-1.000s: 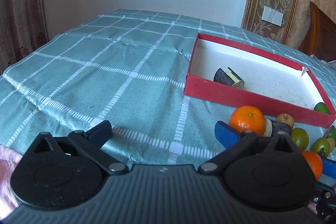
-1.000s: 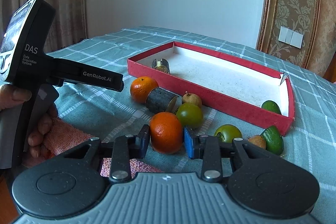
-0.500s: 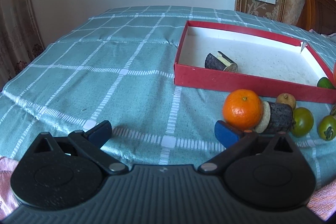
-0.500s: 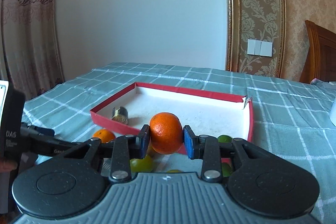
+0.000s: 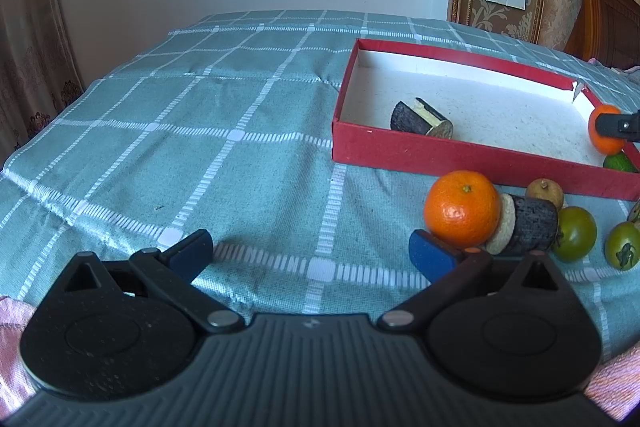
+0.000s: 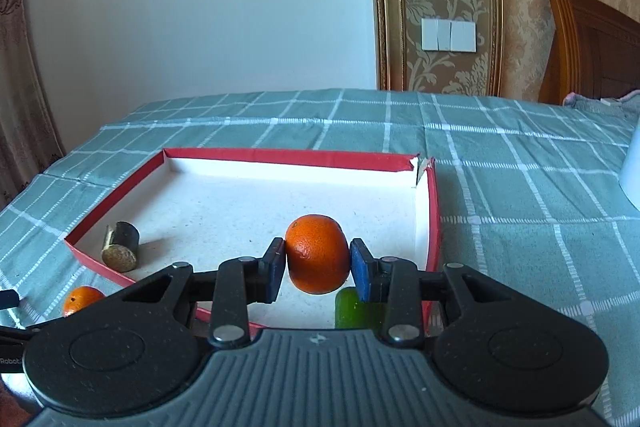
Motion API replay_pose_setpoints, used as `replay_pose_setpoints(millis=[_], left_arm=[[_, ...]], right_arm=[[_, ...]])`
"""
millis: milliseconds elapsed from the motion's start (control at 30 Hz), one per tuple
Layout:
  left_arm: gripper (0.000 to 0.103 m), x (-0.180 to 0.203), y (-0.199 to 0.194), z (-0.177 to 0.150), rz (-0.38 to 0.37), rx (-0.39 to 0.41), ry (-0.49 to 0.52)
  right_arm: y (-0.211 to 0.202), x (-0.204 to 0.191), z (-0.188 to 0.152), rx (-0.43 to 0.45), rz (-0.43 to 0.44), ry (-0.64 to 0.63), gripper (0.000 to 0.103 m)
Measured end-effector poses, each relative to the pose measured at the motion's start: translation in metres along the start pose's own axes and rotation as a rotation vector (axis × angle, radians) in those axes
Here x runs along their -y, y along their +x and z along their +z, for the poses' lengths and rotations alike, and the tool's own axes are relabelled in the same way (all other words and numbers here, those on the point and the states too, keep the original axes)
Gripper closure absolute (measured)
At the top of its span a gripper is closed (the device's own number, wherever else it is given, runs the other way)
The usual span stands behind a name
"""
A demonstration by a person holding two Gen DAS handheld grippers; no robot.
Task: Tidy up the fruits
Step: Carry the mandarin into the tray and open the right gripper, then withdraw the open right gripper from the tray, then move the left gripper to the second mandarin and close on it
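My right gripper is shut on an orange and holds it above the right end of the red box; the same orange shows in the left wrist view. A green fruit lies in the box under it. A dark cut piece lies at the box's left end. My left gripper is open and empty, low over the cloth. A second orange sits just beyond its right fingertip, outside the box.
Outside the box's near wall lie a dark cut piece, a small brown fruit and two green fruits. A checked green cloth covers the table. A white object stands at the right edge.
My right gripper lifted the orange off the cloth and carried it forward over the box. My left gripper swung slightly right, toward the second orange, and stayed open.
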State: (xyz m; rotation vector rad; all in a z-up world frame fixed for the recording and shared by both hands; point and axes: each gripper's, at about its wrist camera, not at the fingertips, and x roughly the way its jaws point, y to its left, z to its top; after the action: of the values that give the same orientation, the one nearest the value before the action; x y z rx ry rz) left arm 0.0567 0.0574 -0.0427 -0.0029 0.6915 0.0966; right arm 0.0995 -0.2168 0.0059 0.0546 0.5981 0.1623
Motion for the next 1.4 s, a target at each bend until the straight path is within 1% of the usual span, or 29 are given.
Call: replay_pose_setpoints(millis=[33,100,133,300,500,667,867,900,967,1033,1067,1200,1267,1367,1400], left_arm=[[0.000,0.000,0.000,0.000,-0.001,-0.001,-0.002],[0.000,-0.001,0.001,0.000,-0.003,-0.002,-0.004],[0.000,-0.001,0.001,0.000,-0.004,-0.002,-0.005],[0.000,-0.001,0.001,0.000,-0.007,-0.004,-0.009],[0.000,-0.002,0.001,0.000,-0.007,-0.003,-0.010],[0.000,-0.001,0.000,0.000,-0.007,-0.003,-0.010],[0.000,-0.002,0.000,0.000,-0.009,-0.002,-0.011],[0.000,-0.002,0.000,0.000,-0.012,0.001,-0.013],[0.000,-0.004,-0.003,-0.001,-0.029,0.023,-0.019],[0.000,-0.006,-0.007,-0.002,-0.054,0.045,-0.024],[0.000,-0.006,-0.009,-0.003,-0.071,0.055,-0.020],[0.000,-0.003,-0.011,-0.002,-0.096,0.069,0.004],[0.000,-0.001,-0.015,-0.003,-0.120,0.093,0.024],[0.000,0.004,-0.020,-0.005,-0.127,0.125,0.048],[0.000,0.005,-0.020,-0.005,-0.132,0.124,0.055]], right_arm=[[0.001,0.002,-0.001,-0.009,0.013,0.011,0.060],[-0.002,0.005,-0.006,0.002,0.010,0.032,0.053],[-0.006,0.005,-0.008,0.018,0.002,0.032,0.051],[-0.033,0.015,-0.022,0.069,-0.011,0.048,0.051],[-0.070,0.030,-0.050,0.112,-0.055,0.085,0.051],[-0.094,0.035,-0.072,0.154,-0.098,0.106,0.046],[-0.103,0.040,-0.090,0.149,-0.105,0.138,0.044],[-0.102,0.040,-0.093,0.143,-0.105,0.139,0.042],[-0.100,0.043,-0.093,0.128,-0.101,0.157,0.042],[-0.101,0.044,-0.094,0.138,-0.097,0.172,0.036],[-0.100,0.045,-0.093,0.132,-0.094,0.177,0.036],[-0.099,0.050,-0.095,0.123,-0.085,0.210,0.035],[-0.100,0.053,-0.096,0.123,-0.080,0.228,0.035],[-0.100,0.055,-0.097,0.123,-0.075,0.243,0.035],[-0.100,0.056,-0.097,0.123,-0.077,0.247,0.035]])
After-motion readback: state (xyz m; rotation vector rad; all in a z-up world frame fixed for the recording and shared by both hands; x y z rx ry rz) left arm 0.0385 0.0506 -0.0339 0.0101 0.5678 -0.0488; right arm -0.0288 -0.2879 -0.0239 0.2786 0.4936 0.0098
